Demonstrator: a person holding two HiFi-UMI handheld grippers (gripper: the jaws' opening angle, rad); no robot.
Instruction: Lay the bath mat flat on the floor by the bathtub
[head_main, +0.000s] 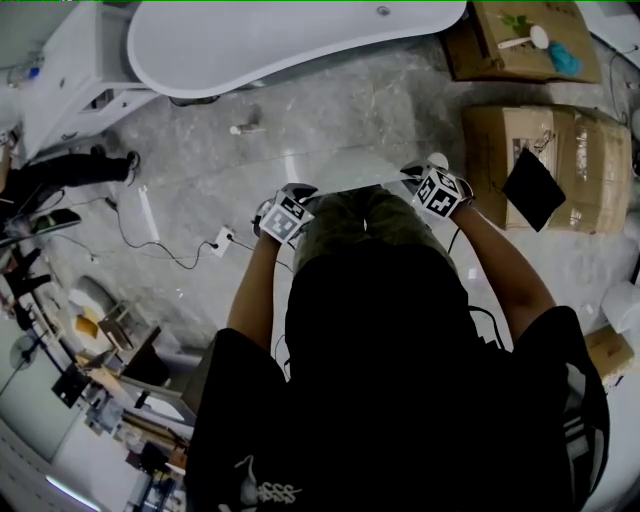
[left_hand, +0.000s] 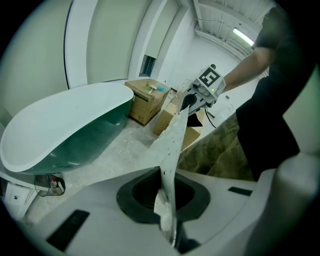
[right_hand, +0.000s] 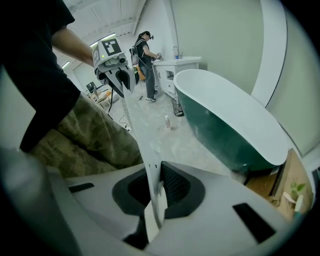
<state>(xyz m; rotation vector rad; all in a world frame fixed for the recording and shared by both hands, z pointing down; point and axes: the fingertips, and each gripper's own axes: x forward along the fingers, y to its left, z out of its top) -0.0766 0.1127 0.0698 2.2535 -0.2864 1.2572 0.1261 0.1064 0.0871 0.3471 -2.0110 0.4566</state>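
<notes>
The bathtub (head_main: 290, 45) lay along the far side of the marbled floor (head_main: 330, 120) with nothing showing inside it, and the bare floor just in front of it was, by my judgement, where the mat belonged. You held the bath mat (head_main: 365, 215) up in front of your body, not yet laid down. It was stretched by its top edge between both hands so that it hung open rather than bunched, which should have let it come down flat; its lower edge was hidden beneath you. To your right stood two cardboard boxes: the upper box (head_main: 500, 55) carried a white-handled thing (head_main: 530, 38) and a teal thing (head_main: 563, 58) on top, while the taped box (head_main: 590, 160) had a flat black piece (head_main: 533, 188) leaning on it — their insides could not be seen. The left tongs (left_hand: 167, 200) were pressed together on the mat's pale, perforated edge, and the right tongs (right_hand: 155, 195) pinched that same edge at its other end.
</notes>
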